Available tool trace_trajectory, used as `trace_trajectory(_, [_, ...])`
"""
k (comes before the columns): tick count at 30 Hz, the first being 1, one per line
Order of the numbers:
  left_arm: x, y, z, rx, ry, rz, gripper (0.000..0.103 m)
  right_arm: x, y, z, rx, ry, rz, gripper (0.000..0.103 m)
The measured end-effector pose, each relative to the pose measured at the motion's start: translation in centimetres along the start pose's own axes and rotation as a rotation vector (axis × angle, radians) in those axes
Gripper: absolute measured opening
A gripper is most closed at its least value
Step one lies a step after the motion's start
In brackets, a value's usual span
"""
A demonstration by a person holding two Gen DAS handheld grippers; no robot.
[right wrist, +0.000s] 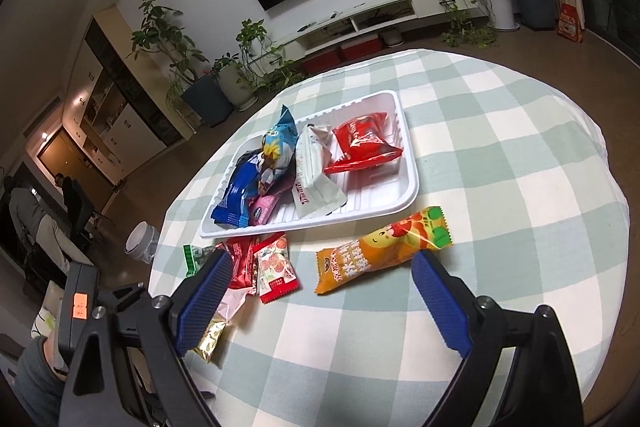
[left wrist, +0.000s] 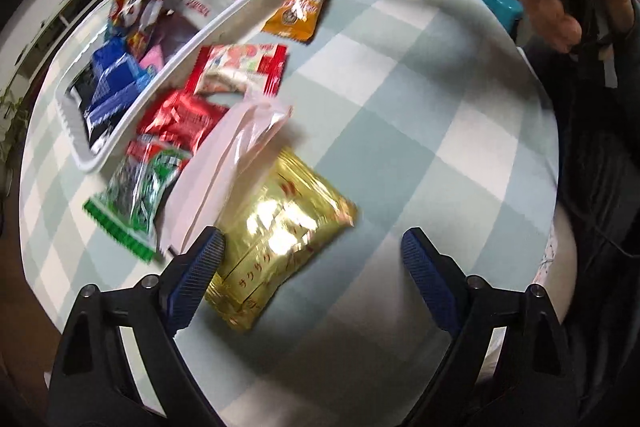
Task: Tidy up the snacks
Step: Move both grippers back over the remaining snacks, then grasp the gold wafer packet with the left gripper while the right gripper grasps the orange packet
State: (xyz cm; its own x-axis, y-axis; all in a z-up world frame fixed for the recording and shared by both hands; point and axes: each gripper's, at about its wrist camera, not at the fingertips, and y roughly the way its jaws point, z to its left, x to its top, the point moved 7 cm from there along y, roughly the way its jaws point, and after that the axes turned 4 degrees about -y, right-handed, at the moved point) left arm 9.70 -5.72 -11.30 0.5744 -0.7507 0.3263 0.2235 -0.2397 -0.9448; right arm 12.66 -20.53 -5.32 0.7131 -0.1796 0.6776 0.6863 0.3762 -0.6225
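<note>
Gold snack packet (left wrist: 280, 231) lies between wide-open left tongs (left wrist: 310, 255), touching one pad, ungripped.

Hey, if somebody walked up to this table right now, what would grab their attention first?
Probably the shiny gold snack packet, lying on the checked tablecloth just ahead of the open left tool. Next, the white tray already piled with packets, and the orange packet lying alone between that tray and the open right tool.
</note>
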Motion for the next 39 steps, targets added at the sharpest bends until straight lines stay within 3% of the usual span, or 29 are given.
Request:
trace_trajectory(3, [0.8,0.2,0.5,-0.021,0.004,0.017,0.09,-0.1,0.1,0.0,0.002,0.002,0.009,0.094])
trace_trajectory(11, [0.0,1.1,0.3,-0.085,0.091,0.154,0.089,-0.7,0.9,0.5,-0.006,-0.023,0.055,0.093])
trace_trajectory(15, [-0.6,0.7,-0.4,-0.12,0.081,0.144,0.083,-0.9,1.1,0.7,-0.013,-0.032,0.066,0.093])
trace_trajectory(22, [0.5,0.6,2.8,-0.058,-0.172,0.03,0.083,-0.9,1.1,0.6,-0.021,-0.029,0.068,0.093])
trace_trajectory(25, [0.5,0.5,3.1,-0.021,-0.187,0.034,0.083,-0.9,1.1,0.5,-0.027,-0.035,0.071,0.092])
trace_trajectory(27, [0.6,0.3,2.9,-0.011,-0.199,0.042,0.076,-0.9,1.1,0.4,-0.032,-0.042,0.073,0.089])
trace_trajectory(29, [0.7,-0.3,3.0,0.006,-0.214,0.04,0.051,-0.8,0.9,0.4,-0.043,-0.063,0.07,0.087])
trace_trajectory(32, [0.2,-0.5,1.5,0.032,-0.227,0.034,0.03,-0.5,0.5,0.6,-0.049,-0.104,0.059,0.083])
trace_trajectory(35, [0.2,-0.8,1.0,0.043,-0.243,0.023,0.029,0.0,-0.2,1.0,-0.035,-0.167,0.049,0.082])
trace_trajectory(39, [-0.9,-1.2,1.1,0.032,-0.309,-0.012,0.029,1.3,-1.6,2.3,-0.031,-0.374,0.023,0.082])
